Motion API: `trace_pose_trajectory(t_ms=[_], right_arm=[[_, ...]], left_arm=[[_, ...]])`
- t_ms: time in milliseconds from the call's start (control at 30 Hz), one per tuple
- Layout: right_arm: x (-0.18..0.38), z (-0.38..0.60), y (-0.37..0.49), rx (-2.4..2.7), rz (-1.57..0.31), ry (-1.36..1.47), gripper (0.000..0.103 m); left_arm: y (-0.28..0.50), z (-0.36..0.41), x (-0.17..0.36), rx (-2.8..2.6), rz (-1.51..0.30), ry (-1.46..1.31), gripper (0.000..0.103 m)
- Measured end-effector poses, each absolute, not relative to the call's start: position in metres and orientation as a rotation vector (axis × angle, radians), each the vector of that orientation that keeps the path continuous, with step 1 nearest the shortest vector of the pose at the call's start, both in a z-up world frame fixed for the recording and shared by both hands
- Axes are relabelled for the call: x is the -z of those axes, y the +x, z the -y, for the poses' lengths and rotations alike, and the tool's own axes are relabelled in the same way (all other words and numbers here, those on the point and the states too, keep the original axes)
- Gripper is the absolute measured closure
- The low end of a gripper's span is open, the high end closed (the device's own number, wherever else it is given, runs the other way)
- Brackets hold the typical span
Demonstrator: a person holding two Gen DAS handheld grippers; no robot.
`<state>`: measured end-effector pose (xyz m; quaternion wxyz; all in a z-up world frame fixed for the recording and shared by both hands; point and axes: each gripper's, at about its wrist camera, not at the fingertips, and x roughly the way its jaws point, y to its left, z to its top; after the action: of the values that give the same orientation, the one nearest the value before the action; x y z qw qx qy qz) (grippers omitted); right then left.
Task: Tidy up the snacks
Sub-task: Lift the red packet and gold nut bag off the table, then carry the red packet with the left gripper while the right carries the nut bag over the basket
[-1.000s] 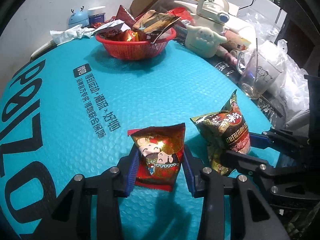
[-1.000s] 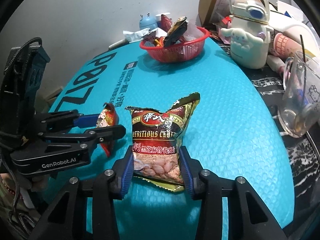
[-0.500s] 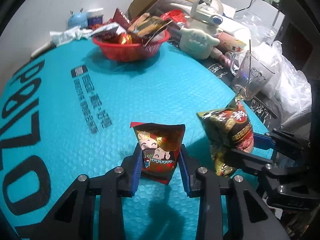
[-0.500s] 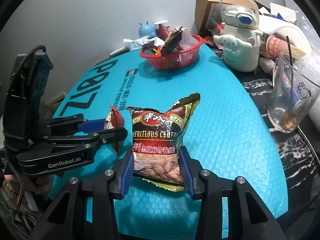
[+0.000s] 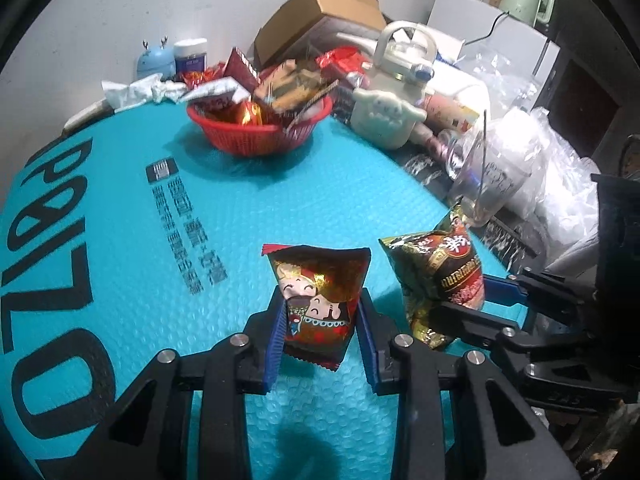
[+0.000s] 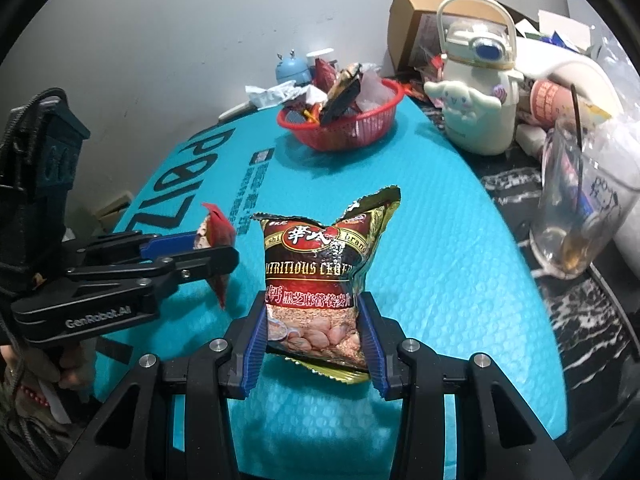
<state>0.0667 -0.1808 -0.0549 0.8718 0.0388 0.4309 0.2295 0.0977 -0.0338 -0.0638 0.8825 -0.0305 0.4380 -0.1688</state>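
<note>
My left gripper (image 5: 320, 320) is shut on a small red snack packet (image 5: 318, 292) with cartoon faces and holds it above the turquoise mat (image 5: 120, 240). My right gripper (image 6: 314, 328) is shut on a dark cereal snack bag (image 6: 320, 276), also held off the mat. The cereal bag also shows in the left wrist view (image 5: 440, 276), right of the red packet. The red packet shows edge-on in the right wrist view (image 6: 216, 236), in the left gripper (image 6: 208, 250). A red basket (image 5: 260, 128) with several snack packets stands at the far side of the mat; it also shows in the right wrist view (image 6: 344, 128).
A cream character kettle (image 5: 396, 116) and a glass mug with a stick (image 5: 484, 184) stand right of the mat. A cardboard box (image 5: 320, 20), a blue figurine (image 5: 154, 60), a jar and crumpled tissue (image 5: 140, 88) lie behind the basket. Plastic bags (image 5: 560, 184) lie at right.
Both grippers have lifted their packets up off the mat and moved slightly forward; the basket sits lower and larger in both views. Both stay shut on their packets.
</note>
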Motion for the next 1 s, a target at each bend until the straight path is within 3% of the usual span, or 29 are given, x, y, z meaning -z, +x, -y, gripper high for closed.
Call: trace_pose_trajectory(t_ms=[1000], right_arm=[[-0.046,0.174,0.158,-0.477,-0.655,-0.012,0.061]], left_arm=[[0.187,0.023,-0.045,0.358,-0.62,-0.035,0.071]])
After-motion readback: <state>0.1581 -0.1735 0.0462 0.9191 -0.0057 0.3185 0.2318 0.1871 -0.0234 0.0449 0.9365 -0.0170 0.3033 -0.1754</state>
